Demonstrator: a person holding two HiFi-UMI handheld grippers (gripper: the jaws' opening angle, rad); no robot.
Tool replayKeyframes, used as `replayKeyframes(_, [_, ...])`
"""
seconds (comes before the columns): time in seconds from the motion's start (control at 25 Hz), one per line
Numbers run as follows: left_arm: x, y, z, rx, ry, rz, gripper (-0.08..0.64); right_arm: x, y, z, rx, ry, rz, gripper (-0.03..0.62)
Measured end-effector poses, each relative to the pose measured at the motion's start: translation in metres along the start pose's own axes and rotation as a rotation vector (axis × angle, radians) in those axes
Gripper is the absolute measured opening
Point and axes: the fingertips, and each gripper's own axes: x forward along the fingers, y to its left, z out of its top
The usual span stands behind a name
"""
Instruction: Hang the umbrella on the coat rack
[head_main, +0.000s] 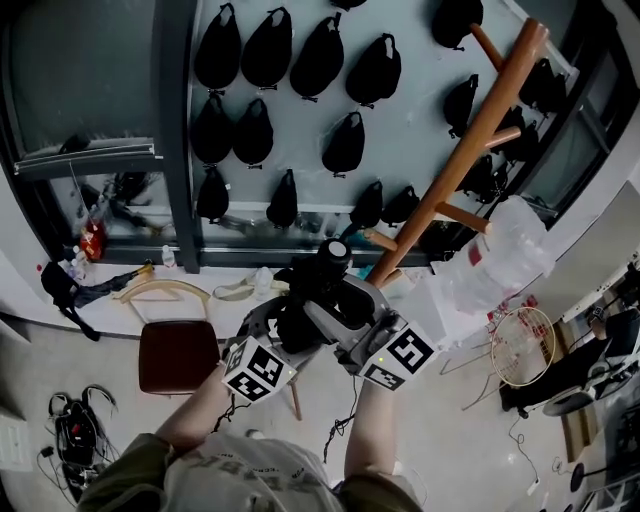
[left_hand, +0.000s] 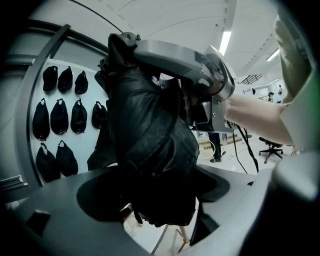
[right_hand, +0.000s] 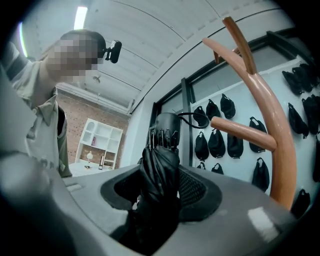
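A folded black umbrella stands upright between both grippers, its handle and wrist strap on top. My left gripper is shut on the umbrella's bunched fabric. My right gripper is shut on the umbrella just below the handle, and its grey body shows in the left gripper view. The wooden coat rack leans up to the right of the grippers. In the right gripper view its post and one peg stand just right of the handle, apart from it.
Several black caps hang on the pale wall behind. A brown chair stands at lower left, with a wooden hanger on the floor by the wall. A clear plastic bag hangs beside the rack. Cables lie at far left.
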Motion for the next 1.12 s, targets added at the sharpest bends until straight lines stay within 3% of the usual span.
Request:
replayKeyframes(0.64, [0.023, -0.013, -0.011, 0.0, 0.052, 0.016, 0.42, -0.032, -0.022, -0.016, 0.075, -0.065, 0.016, 0.202])
replayKeyframes(0.88, [0.025, -0.022, -0.021, -0.039, 0.074, -0.021, 0.421, -0.044, -0.03, -0.027, 0.098, -0.055, -0.038, 0.202])
replayKeyframes(1.12, [0.018, -0.02, -0.032, -0.067, 0.083, -0.02, 0.43, -0.054, -0.041, -0.054, 0.105, 0.008, -0.154, 0.202])
